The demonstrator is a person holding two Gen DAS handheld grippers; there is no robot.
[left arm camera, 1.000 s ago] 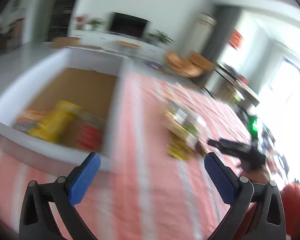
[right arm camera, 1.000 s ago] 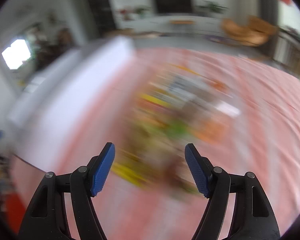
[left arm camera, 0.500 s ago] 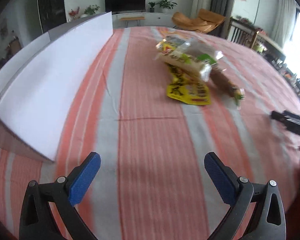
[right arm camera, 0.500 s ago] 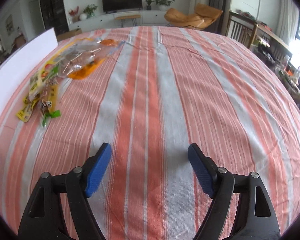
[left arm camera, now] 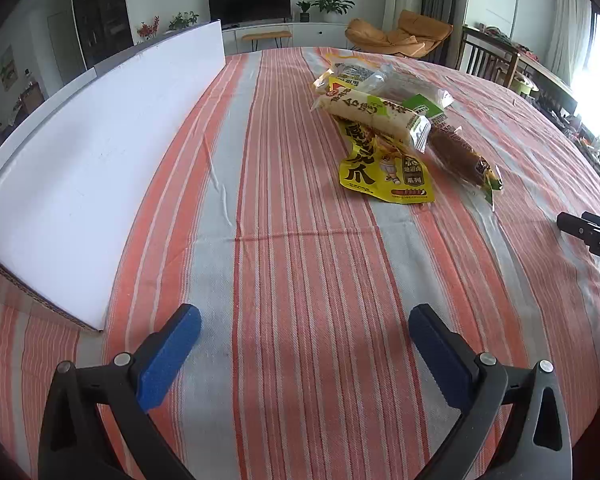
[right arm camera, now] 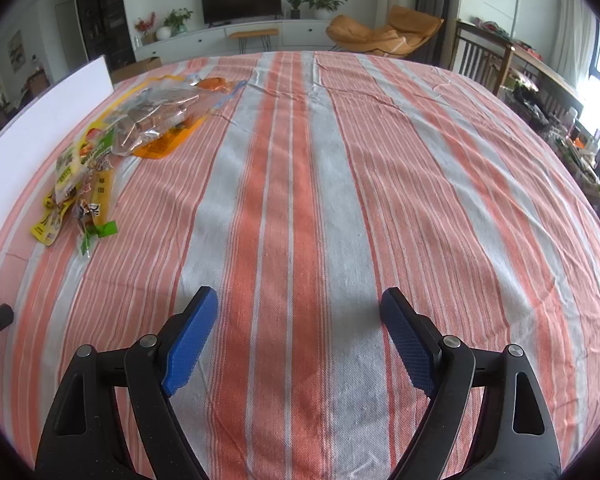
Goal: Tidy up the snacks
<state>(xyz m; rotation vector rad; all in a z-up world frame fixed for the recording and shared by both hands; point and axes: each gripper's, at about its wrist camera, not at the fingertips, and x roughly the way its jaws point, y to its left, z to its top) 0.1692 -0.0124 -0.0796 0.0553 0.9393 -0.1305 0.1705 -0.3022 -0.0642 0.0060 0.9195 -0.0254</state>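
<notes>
A pile of snack packets lies on the striped tablecloth: a yellow pouch [left arm camera: 384,168], a long cream-wrapped bar [left arm camera: 370,114] on top, a brown bar [left arm camera: 460,156] and clear bags behind. The pile also shows in the right wrist view [right arm camera: 100,152] at far left. A white cardboard box [left arm camera: 88,172] stands to the left, only its outer wall visible. My left gripper [left arm camera: 304,350] is open and empty, low over the cloth, well short of the pile. My right gripper [right arm camera: 298,320] is open and empty over bare cloth, right of the pile.
The orange-and-grey striped cloth [right arm camera: 340,184] covers the table. The right gripper's black tip [left arm camera: 588,232] shows at the left view's right edge. Chairs [right arm camera: 484,60] stand past the far right edge.
Both views have settled from a blurred swing. The left view dropped from looking into the box to looking along the table; the right view turned right, putting the pile at its left.
</notes>
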